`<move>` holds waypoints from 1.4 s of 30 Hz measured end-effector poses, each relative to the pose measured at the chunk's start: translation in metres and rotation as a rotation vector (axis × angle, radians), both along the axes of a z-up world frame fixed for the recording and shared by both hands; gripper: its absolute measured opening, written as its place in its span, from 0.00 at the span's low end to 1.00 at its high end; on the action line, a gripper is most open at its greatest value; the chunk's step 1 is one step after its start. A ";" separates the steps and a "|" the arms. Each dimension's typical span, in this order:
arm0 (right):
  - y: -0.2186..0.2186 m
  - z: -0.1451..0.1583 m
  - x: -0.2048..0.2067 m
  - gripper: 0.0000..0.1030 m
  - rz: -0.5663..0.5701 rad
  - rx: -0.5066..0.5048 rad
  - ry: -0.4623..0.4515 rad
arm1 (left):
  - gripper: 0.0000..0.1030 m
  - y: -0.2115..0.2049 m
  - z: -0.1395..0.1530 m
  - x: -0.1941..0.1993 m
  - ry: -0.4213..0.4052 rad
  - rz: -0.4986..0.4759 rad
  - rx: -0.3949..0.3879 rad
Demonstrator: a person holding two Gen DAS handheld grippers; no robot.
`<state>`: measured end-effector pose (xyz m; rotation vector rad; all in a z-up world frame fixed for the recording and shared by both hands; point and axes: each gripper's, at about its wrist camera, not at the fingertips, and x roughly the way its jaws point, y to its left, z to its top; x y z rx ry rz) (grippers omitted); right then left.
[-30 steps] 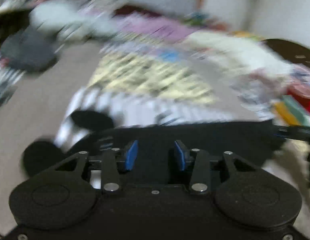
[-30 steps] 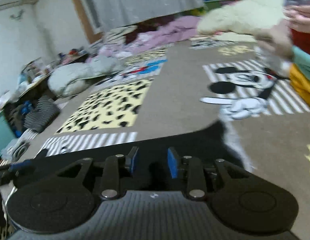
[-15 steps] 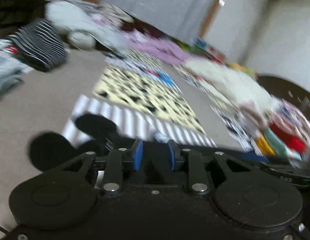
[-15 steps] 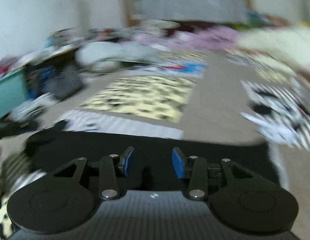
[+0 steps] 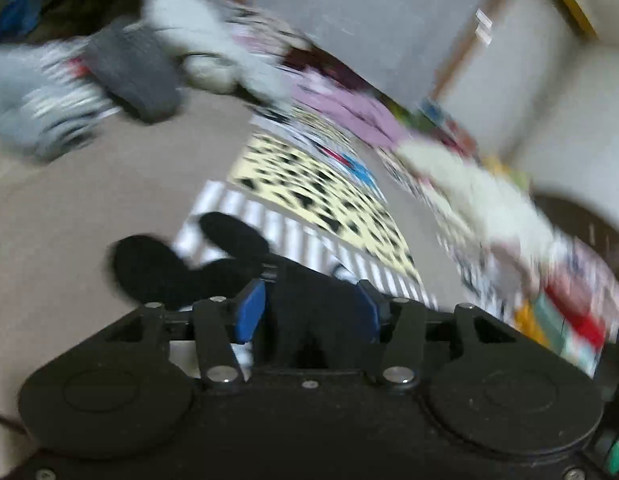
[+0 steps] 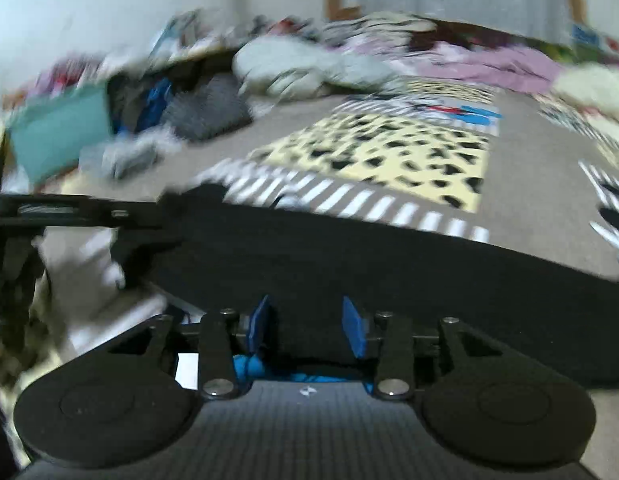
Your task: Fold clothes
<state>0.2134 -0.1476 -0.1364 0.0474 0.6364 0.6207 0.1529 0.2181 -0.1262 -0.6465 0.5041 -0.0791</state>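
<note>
A black garment (image 6: 389,264) lies spread as a wide dark band on the patterned rug (image 6: 549,184), just beyond my right gripper (image 6: 307,322). That gripper's blue pads (image 6: 257,322) stand apart, with black cloth showing in the gap. In the left wrist view the same black garment (image 5: 309,304) fills the space between the blue pads (image 5: 249,312) of my left gripper (image 5: 308,311), whose jaws are wide apart. Whether either pad touches the cloth is hidden by blur. A black bar (image 6: 69,212) enters the right wrist view from the left, at the garment's end.
The rug carries a yellow spotted patch (image 5: 321,196) and white stripes (image 6: 349,200). Clothes are heaped at the far side: a grey bundle (image 5: 137,68), pale bedding (image 6: 293,64), pink cloth (image 6: 505,64). A teal box (image 6: 57,132) stands left. A colourful stack (image 5: 569,320) lies right.
Both views have swung and tilted. The left gripper's pads stand wider apart than half a second ago. The black garment now fills more of the right wrist view.
</note>
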 end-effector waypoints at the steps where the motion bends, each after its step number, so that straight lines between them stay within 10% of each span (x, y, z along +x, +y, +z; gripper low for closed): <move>1: -0.007 0.003 0.000 0.46 -0.019 0.029 0.014 | 0.48 0.009 -0.002 -0.005 0.007 0.033 -0.050; 10: -0.155 -0.028 -0.016 0.60 -0.418 0.486 0.220 | 0.58 0.014 -0.040 -0.022 0.199 0.084 -0.484; 15: -0.204 -0.066 -0.023 0.60 -0.493 0.727 0.292 | 0.59 -0.006 -0.034 -0.020 0.193 0.151 -0.454; 22: -0.213 -0.079 -0.001 0.59 -0.438 0.774 0.256 | 0.56 -0.039 -0.031 0.003 0.134 0.231 -0.305; 26: -0.224 -0.088 0.003 0.53 -0.462 0.864 0.245 | 0.28 -0.049 -0.034 0.005 0.126 0.281 -0.274; 36: -0.230 -0.093 0.016 0.23 -0.437 0.832 0.258 | 0.24 -0.024 -0.015 -0.012 0.100 0.389 -0.196; 42: -0.219 -0.086 0.016 0.29 -0.384 0.793 0.272 | 0.24 -0.025 0.017 -0.010 0.104 0.375 -0.004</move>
